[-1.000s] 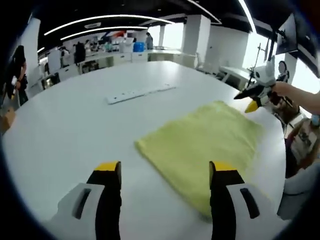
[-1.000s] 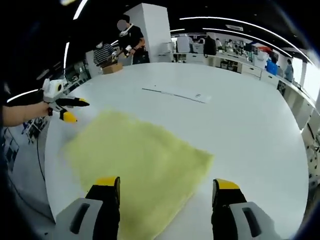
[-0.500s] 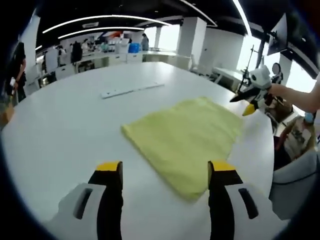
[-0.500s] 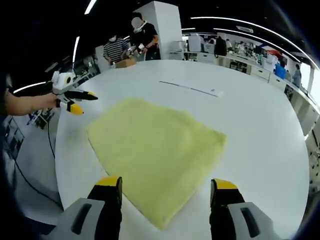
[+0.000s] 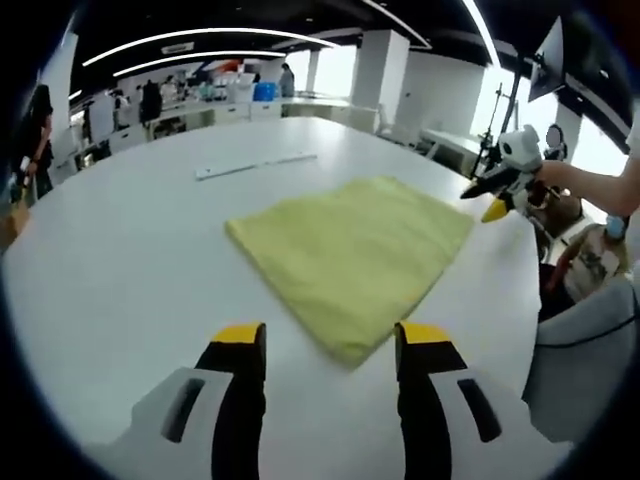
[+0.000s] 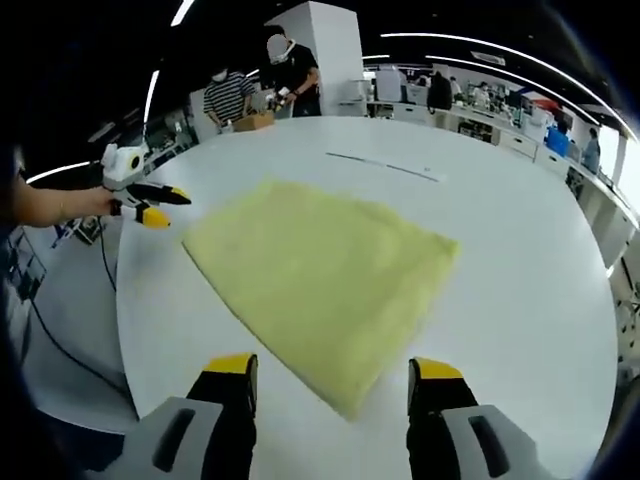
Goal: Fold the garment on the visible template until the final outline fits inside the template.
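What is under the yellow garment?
The yellow garment lies flat on the white table. Anything beneath it, such as a template, is covered by the cloth.

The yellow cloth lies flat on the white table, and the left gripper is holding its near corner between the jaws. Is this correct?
Not quite. In the left gripper view, the left gripper is open and holds nothing; the near corner of the yellow cloth lies just ahead of its jaws. The cloth does lie flat on the white table.

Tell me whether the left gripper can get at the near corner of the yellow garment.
Probably yes: the left gripper is open, and the yellow garment lies flat on the white table, its corner pointing between the jaws with nothing between.
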`<state>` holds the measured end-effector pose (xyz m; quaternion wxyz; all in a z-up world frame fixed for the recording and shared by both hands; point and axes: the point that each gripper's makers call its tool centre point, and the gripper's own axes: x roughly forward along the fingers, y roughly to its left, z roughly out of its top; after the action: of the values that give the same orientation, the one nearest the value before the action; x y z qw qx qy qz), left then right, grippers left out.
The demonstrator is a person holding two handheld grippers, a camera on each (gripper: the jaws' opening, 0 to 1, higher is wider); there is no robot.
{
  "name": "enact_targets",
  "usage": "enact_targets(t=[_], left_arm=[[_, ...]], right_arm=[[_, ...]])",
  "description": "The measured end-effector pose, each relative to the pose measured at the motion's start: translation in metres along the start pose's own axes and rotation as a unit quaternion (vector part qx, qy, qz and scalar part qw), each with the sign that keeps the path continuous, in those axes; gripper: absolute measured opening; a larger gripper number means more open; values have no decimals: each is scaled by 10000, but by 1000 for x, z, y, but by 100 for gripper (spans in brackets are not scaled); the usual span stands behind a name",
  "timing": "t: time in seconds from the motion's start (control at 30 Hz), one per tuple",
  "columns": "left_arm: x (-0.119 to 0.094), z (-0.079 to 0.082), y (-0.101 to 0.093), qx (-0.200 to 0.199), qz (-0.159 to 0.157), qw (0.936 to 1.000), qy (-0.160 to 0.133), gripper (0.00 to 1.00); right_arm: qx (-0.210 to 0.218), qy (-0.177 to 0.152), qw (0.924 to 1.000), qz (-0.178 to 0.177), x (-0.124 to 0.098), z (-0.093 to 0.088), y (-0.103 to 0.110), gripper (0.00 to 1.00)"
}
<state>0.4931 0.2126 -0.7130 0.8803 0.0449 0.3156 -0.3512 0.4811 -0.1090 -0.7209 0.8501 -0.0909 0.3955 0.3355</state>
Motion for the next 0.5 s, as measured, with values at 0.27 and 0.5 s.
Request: enact_targets(t=[0.27, 0.5], left_arm=[[1, -12, -4, -41, 60, 9999, 74, 37], [7, -18, -10, -103, 60, 9999, 93, 25]], right_arm=[[27, 65, 9999, -141, -1, -19, 1, 42], [109, 3, 9992, -386, 1, -29, -4, 24]])
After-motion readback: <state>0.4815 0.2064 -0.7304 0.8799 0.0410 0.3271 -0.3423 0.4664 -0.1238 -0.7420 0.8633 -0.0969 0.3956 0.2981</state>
